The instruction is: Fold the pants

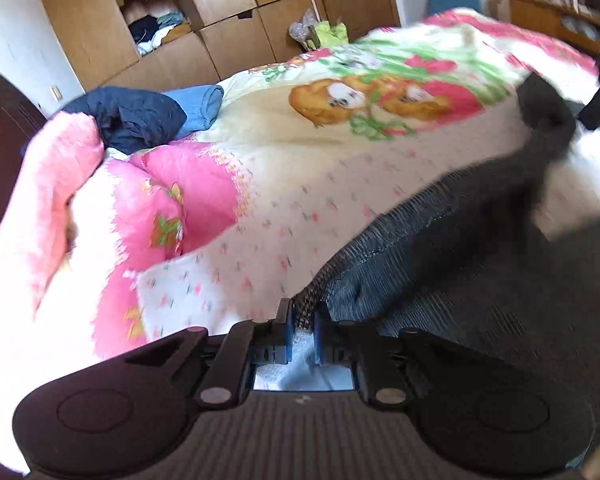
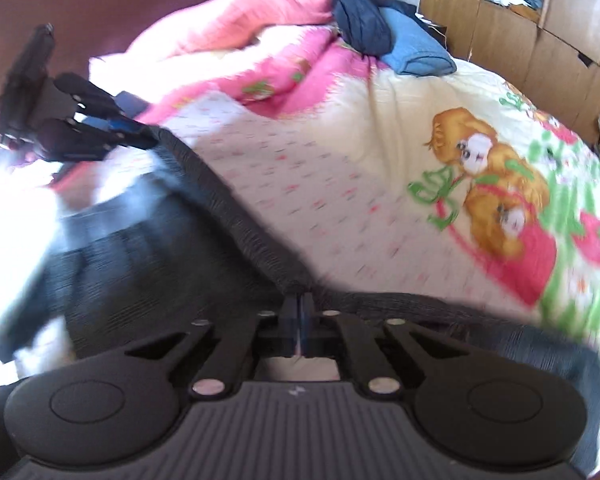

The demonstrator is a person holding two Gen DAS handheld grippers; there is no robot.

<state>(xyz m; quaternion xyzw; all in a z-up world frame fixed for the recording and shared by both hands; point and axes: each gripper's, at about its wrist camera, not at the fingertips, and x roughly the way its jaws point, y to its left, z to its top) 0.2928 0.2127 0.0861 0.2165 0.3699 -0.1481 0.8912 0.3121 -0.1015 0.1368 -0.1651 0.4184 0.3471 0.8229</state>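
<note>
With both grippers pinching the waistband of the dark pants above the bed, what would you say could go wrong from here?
1. The left gripper pinches only the ribbed edge of the dark pants, so a tug might pull the fabric free.
2. The right gripper also holds just the waistband edge; if either side slips, the pants would likely drop in a heap.
3. The bunched pink quilt and navy garment lie on the bedspread, so a swung leg could snag there.

Your pants (image 1: 440, 240) are dark ribbed knit cloth, matt, coarser at the hem. Your tongs (image 1: 303, 320) are matt black plastic with blue pads (image 1: 288, 336) and dull metal rivets. The bed's quilt (image 1: 300, 184) is soft printed cotton; the wardrobe (image 1: 228, 20) is smooth wood veneer.
</note>
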